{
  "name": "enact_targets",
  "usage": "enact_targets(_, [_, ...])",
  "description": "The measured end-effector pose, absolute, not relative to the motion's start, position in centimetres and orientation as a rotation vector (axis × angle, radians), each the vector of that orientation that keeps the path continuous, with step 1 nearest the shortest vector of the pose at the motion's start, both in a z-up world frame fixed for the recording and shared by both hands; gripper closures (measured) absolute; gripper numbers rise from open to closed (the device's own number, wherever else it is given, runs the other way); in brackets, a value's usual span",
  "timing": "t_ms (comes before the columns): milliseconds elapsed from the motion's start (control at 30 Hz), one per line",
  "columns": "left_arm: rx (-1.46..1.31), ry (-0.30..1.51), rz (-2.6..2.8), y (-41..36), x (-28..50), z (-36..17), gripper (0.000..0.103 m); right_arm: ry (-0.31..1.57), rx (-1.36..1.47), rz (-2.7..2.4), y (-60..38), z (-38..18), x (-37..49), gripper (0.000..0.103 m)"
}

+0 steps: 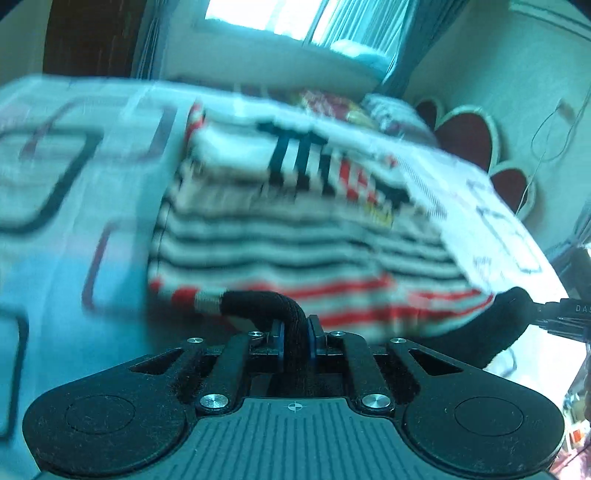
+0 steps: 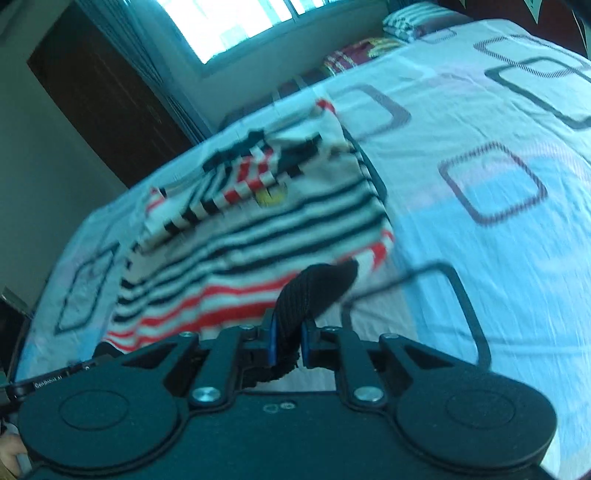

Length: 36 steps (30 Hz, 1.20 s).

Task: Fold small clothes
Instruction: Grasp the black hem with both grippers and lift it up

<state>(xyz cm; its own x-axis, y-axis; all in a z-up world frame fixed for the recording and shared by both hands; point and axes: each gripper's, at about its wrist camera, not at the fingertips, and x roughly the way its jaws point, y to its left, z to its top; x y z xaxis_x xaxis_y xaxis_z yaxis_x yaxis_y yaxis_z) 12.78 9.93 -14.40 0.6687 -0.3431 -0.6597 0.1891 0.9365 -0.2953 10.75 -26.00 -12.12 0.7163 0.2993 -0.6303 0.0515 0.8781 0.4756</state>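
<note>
Both my jaws pinch the black hem (image 1: 291, 317) of the striped garment (image 1: 295, 236), which lies on the bed (image 2: 480, 147). If my left gripper (image 1: 294, 338) or right gripper (image 2: 287, 341) pulls unevenly, the fold skews.

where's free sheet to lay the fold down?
Open bedsheet to the right of the striped garment, toward the headboard pillows. Crowded at the near hem: the left claw and right claw both pinch its black trim.

Striped garment (image 1: 295, 236) blurred, perhaps mid-motion
</note>
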Motion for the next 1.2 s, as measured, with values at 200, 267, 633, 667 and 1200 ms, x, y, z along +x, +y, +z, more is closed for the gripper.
enact_targets(200, [-0.214, 0.683, -0.281, 9.5, 18.8, -11.1, 0.091, 0.681, 0.508, 0.161, -26.9, -9.7, 16.6, 0.09])
enact_targets(267, [-0.217, 0.663, -0.264, 9.4, 20.9, -10.7, 0.091, 0.658, 0.495, 0.157, -27.1, -9.3, 18.9, 0.09])
enact_targets(633, [-0.261, 0.624, -0.155, 8.6, 33.4, -10.6, 0.091, 0.615, 0.542, 0.128, -29.1, -10.3, 32.3, 0.091])
enact_targets(667, [-0.264, 0.622, -0.147, 8.4, 34.6, -10.6, 0.091, 0.614, 0.55, 0.129, -29.2, -10.5, 33.6, 0.091])
enact_targets(1200, [-0.267, 0.824, 0.013, 7.6, 49.4, -16.2, 0.082, 0.753, 0.599, 0.033, -30.2, -17.4, 48.9, 0.067])
